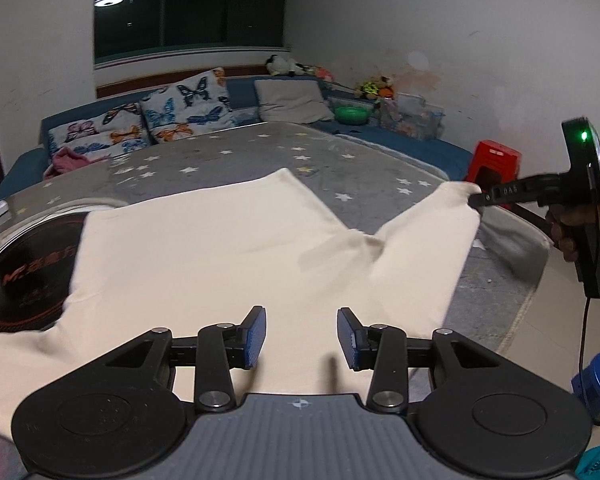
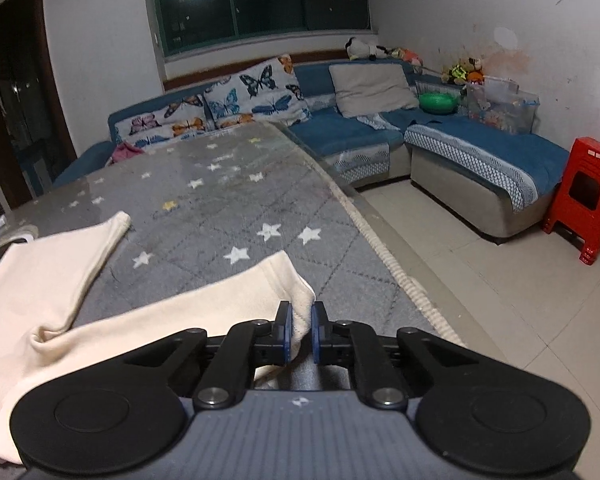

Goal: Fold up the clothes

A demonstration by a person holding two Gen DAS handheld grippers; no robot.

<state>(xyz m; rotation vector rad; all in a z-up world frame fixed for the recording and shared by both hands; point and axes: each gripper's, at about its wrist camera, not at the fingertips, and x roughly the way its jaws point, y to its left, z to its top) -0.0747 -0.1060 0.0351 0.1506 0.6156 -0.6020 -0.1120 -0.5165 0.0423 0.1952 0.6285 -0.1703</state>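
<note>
Nearest the left wrist camera, the left gripper hangs over the near part of the cream cotton garment, its two blue ribbed pads set well apart with bare cloth showing between them and nothing pinched. The garment lies spread on the grey quilted table cover with white stars, reaching from the near edge of the table towards its middle; it looks like a pair of trousers or a long-sleeved top (which one I cannot tell), with two long limbs splitting away from the body.

One limb runs towards the right edge of the table, where the right gripper has its blue pads closed on the folded cuff, the cloth squeezed between them and bulging out above. From the left wrist view that same gripper is seen side-on with a hand round its black handle, a green light glowing on top. The other limb ends at a cuff lying flat further along the table.

At the left edge of the table sits a round black induction cooktop with red lettering, partly under the garment. Beyond the table stand a blue corner sofa with butterfly cushions and a red plastic stool on the tiled floor.
</note>
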